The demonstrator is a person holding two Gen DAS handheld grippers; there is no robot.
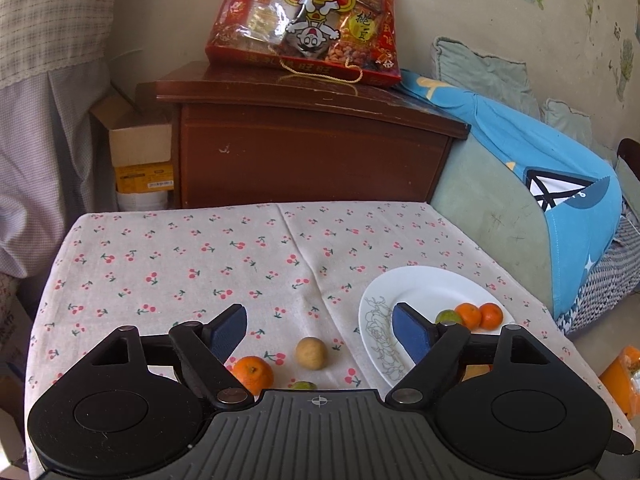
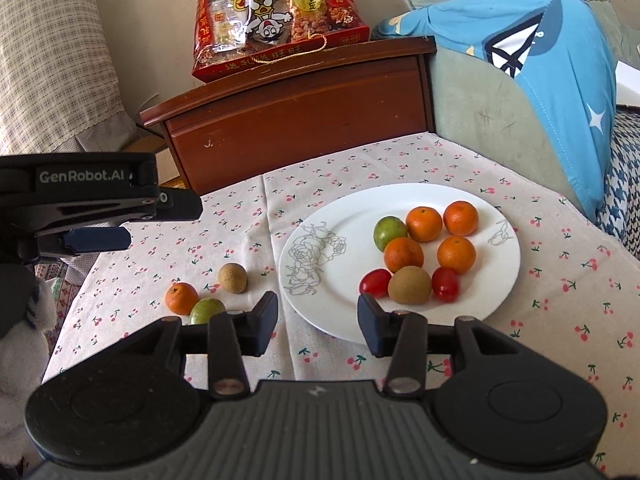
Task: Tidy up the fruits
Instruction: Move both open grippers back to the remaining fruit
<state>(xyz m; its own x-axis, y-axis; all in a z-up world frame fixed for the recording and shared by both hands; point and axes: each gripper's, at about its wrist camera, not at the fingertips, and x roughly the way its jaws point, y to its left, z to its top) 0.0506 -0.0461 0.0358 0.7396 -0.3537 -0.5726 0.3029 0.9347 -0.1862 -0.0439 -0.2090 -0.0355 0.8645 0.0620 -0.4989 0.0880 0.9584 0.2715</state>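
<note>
A white plate (image 2: 500,264) on the cherry-print tablecloth holds several oranges, a green fruit (image 2: 389,232), a brown fruit (image 2: 409,285) and two red tomatoes. Left of the plate lie a loose orange (image 2: 181,298), a green fruit (image 2: 206,310) and a tan round fruit (image 2: 232,277). My right gripper (image 2: 318,322) is open and empty above the plate's near left edge. My left gripper (image 1: 320,332) is open and empty above the loose orange (image 1: 253,374) and tan fruit (image 1: 311,353); the plate (image 1: 420,292) is to its right. The left gripper also shows in the right wrist view (image 2: 100,216).
A wooden cabinet (image 1: 312,152) stands behind the table with a red snack gift bag (image 1: 308,20) on top. A green sofa with a blue cloth (image 1: 560,168) is at the right. Cardboard boxes (image 1: 140,148) sit at the left of the cabinet.
</note>
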